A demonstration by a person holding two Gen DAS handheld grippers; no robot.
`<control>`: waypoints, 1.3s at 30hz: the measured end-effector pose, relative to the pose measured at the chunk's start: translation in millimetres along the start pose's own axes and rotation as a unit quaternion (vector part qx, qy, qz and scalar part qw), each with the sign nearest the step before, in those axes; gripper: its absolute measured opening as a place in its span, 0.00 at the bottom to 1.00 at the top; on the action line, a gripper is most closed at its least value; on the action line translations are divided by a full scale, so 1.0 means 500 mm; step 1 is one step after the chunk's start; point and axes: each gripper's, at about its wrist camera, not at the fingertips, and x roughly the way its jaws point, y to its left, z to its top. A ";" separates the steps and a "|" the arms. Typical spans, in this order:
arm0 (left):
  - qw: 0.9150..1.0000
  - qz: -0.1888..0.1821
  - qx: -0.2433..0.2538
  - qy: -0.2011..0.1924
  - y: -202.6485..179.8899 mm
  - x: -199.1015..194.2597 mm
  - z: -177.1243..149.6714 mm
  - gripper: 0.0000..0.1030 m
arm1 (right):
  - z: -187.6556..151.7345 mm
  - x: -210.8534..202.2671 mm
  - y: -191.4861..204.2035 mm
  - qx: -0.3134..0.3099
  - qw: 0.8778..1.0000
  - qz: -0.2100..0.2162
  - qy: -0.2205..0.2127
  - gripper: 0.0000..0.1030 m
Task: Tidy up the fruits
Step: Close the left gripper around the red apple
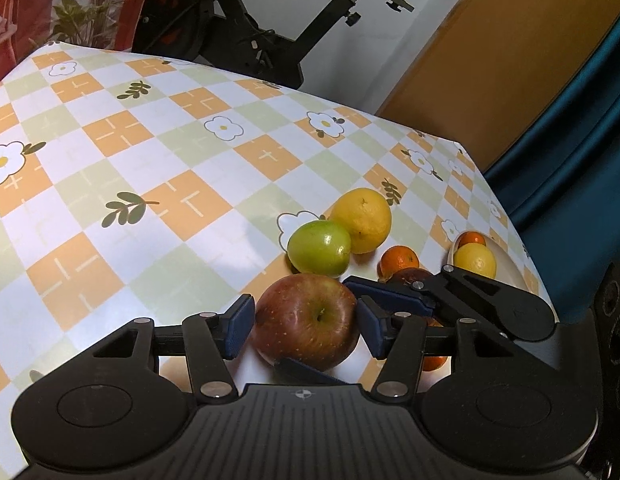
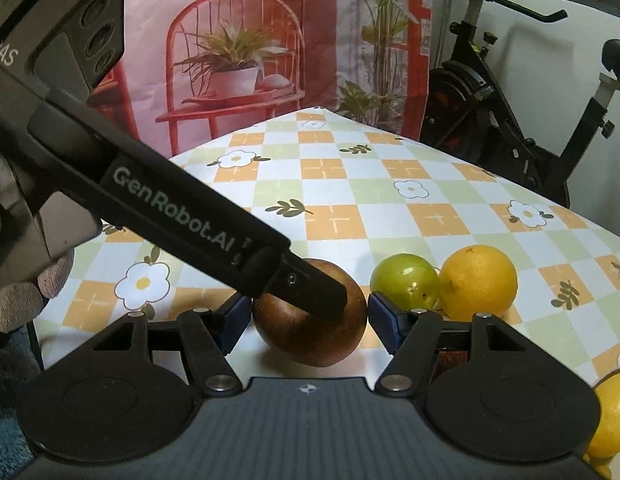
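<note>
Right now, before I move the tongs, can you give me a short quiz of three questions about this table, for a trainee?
1. True or false: the green apple touches the yellow fruit.
2. What sits between the left tongs? A: red apple. B: green apple. C: nothing.
3. How many fruits show in the bowl?

Key: 1 true; 2 A; 3 two.
</note>
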 end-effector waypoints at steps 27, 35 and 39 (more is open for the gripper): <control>0.999 -0.003 -0.043 -0.017 0.016 -0.012 -0.007 0.56 | -0.023 0.015 0.017 0.005 1.000 -0.020 0.005 0.63; 0.999 0.001 -0.040 -0.013 0.012 -0.020 -0.014 0.56 | -0.025 0.009 0.018 0.006 1.000 -0.015 0.006 0.63; 0.999 0.006 -0.034 -0.011 0.009 -0.024 -0.020 0.57 | -0.027 0.007 0.023 0.003 1.000 -0.010 0.005 0.63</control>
